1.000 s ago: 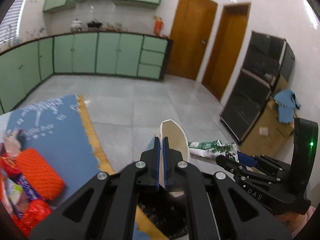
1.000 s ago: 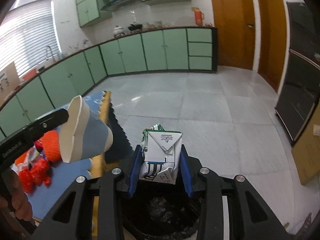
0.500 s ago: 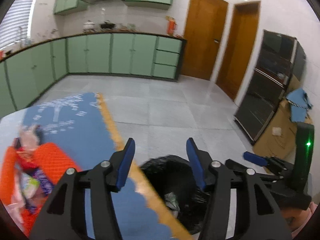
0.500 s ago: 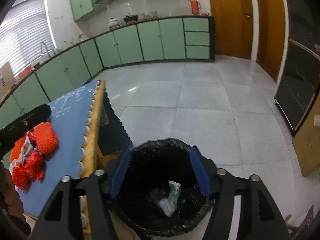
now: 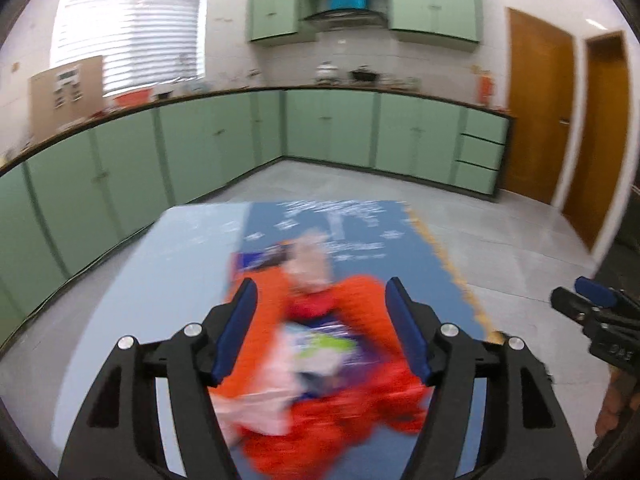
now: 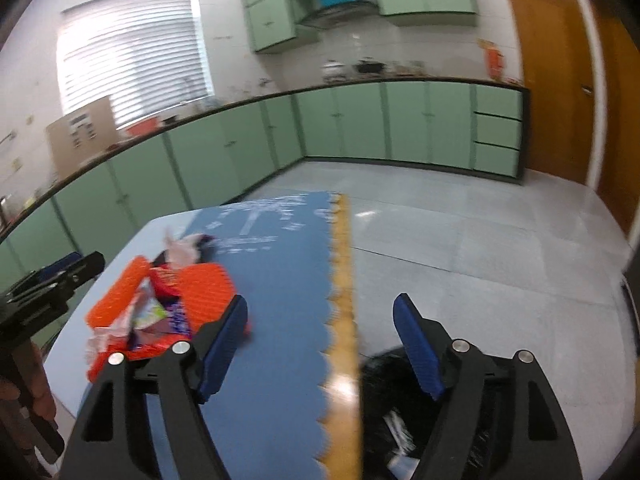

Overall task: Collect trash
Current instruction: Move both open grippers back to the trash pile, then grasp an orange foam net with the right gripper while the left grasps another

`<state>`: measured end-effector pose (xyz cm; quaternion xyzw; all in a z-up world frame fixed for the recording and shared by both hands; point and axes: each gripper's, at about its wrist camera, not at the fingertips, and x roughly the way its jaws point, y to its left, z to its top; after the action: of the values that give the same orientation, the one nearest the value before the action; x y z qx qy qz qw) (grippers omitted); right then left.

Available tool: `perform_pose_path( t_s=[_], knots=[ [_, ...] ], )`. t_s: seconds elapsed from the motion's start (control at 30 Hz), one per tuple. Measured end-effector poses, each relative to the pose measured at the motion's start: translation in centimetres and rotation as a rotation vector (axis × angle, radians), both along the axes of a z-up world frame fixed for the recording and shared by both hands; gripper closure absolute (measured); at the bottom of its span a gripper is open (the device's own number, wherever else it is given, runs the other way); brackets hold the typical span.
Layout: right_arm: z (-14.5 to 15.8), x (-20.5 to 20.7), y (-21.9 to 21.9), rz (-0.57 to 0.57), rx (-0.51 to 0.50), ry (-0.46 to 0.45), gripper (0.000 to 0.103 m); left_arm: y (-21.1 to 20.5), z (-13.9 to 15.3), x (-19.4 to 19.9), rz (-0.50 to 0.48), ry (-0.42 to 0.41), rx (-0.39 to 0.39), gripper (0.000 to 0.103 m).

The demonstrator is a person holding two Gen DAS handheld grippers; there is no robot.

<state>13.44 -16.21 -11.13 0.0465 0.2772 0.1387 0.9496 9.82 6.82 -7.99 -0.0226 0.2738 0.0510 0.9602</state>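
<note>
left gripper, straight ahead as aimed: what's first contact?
Most likely the orange trash pile on the blue mat: it fills the gap between the open left gripper jaws. The frame is blurred, so depth is uncertain.

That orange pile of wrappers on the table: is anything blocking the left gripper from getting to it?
Nothing visible does. The left gripper is open with the blurred pile of wrappers directly ahead between its fingers on the blue mat. The right gripper is off to the side, near the bin.
</note>
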Motion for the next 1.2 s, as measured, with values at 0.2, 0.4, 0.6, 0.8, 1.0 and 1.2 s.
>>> perform_pose_path(
  t_s=[0.2,0.4,0.6,0.8,1.0,1.2],
  knots=[
    [-2.0,2.3,5.7,0.115,-0.005,0.031,0.029,4.0,-1.0,-0.3,0.090,0.038,-0.013,0.038],
    [-4.2,4.4,8.8,0.135,-0.046,0.073,0.030,5.7,-2.5,-0.4,0.113,0.060,-0.015,0.038],
    [-6.1,6.0,10.0,0.119,-0.084,0.121,0.031,6.9,-3.9,-0.2,0.133,0.080,-0.028,0.038],
    [-7.6,6.7,10.7,0.153,-0.088,0.186,0.057,8.0,-4.7,0.4,0.133,0.103,-0.050,0.035],
    [-6.4,6.2,10.3,0.170,-0.076,0.169,0.089,8.0,-5.6,1.2,0.118,0.127,-0.072,0.031],
    [-4.7,5.7,9.7,0.166,-0.065,0.143,0.090,8.1,-6.7,2.7,0.080,0.164,-0.107,0.031]
  ],
)
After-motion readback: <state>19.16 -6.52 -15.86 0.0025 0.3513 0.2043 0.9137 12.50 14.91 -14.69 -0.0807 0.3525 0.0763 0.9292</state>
